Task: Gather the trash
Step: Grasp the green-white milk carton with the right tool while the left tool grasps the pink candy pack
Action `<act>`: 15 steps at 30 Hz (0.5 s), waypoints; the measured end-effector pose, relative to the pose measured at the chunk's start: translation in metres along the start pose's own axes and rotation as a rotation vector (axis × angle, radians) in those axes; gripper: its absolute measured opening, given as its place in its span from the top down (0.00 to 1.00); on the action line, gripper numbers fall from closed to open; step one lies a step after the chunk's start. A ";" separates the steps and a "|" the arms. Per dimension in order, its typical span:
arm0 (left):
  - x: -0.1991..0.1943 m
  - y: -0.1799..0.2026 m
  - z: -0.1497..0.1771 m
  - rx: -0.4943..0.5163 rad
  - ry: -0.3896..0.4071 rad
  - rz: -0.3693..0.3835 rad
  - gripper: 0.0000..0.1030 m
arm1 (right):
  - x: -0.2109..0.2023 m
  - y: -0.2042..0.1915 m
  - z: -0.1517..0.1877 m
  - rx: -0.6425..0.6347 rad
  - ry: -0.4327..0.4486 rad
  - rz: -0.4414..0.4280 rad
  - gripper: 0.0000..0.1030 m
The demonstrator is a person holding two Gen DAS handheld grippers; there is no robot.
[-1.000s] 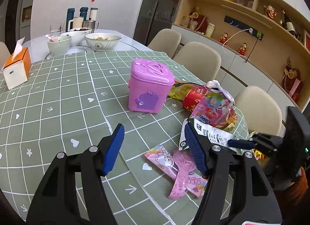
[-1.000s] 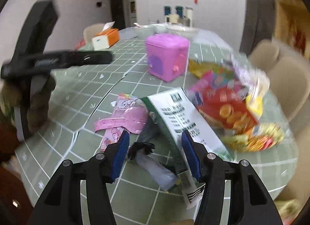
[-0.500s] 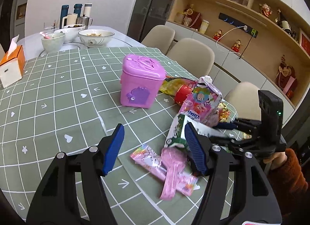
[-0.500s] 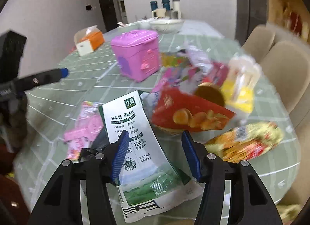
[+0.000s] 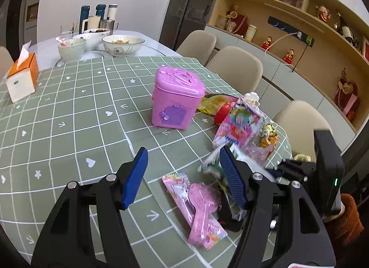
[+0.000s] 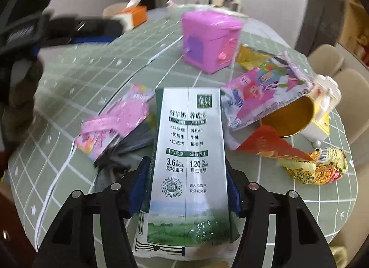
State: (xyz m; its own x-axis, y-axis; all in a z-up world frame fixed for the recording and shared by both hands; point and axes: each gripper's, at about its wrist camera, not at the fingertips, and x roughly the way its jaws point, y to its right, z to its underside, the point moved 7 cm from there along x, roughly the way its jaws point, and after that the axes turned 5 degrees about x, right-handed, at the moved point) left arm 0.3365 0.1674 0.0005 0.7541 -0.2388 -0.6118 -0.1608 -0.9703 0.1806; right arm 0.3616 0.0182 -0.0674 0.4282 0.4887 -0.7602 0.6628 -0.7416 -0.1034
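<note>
A white and green milk carton [image 6: 189,143] lies lengthwise between the jaws of my right gripper [image 6: 186,187]. The blue pads flank its two sides at the same width as before, so the gripper is open. Around the carton lie a pink wrapper [image 6: 115,120], a black wrapper [image 6: 129,145], a cartoon snack bag [image 6: 265,92], a red chip bag [image 6: 267,143] and a gold wrapper [image 6: 316,166]. A pink toy bin [image 5: 177,99] stands closed behind them. My left gripper [image 5: 184,175] hovers open and empty above the pink wrapper [image 5: 198,201], to the left of the right gripper [image 5: 288,166].
The green checked tablecloth [image 5: 69,118] covers the table's near half. An orange tissue box [image 5: 22,76] stands far left, and bowls [image 5: 122,44] and flasks at the far end. Beige chairs [image 5: 235,69] line the right side, where the table edge runs close to the trash.
My right gripper has come down and forward, so the milk carton that lay ahead of it now sits between its jaws. The left gripper stays open, almost unmoved.
</note>
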 end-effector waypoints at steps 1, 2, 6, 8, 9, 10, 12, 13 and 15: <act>-0.002 0.000 0.002 0.010 0.001 -0.005 0.41 | -0.009 0.002 -0.003 0.035 0.041 -0.035 0.46; -0.005 0.001 0.005 0.027 -0.002 -0.016 0.41 | -0.015 0.004 -0.005 0.052 0.061 -0.051 0.47; -0.004 0.004 0.021 0.061 -0.032 -0.033 0.41 | -0.054 0.013 -0.009 0.089 0.174 -0.012 0.47; 0.000 0.010 0.029 0.079 -0.054 -0.025 0.41 | -0.069 0.016 -0.005 0.104 0.207 -0.001 0.47; 0.004 0.016 0.034 0.099 -0.069 -0.015 0.41 | -0.077 0.017 -0.002 0.108 0.219 0.009 0.47; 0.007 0.021 0.038 0.120 -0.080 -0.009 0.41 | -0.082 0.018 0.000 0.107 0.227 0.020 0.47; 0.016 0.039 0.045 0.188 -0.106 0.003 0.41 | -0.091 0.019 0.010 0.097 0.243 0.057 0.47; 0.021 0.046 0.049 0.225 -0.117 0.006 0.41 | -0.094 0.021 0.012 0.097 0.245 0.062 0.47; 0.034 0.059 0.056 0.309 -0.151 -0.017 0.46 | -0.098 0.025 0.019 0.109 0.248 0.071 0.47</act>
State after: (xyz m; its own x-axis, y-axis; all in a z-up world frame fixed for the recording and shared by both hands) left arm 0.3169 0.0996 -0.0526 0.6594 -0.2029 -0.7238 -0.3515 -0.9344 -0.0582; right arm 0.3242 -0.0567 -0.0074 0.6171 0.5215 -0.5893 0.5616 -0.8164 -0.1343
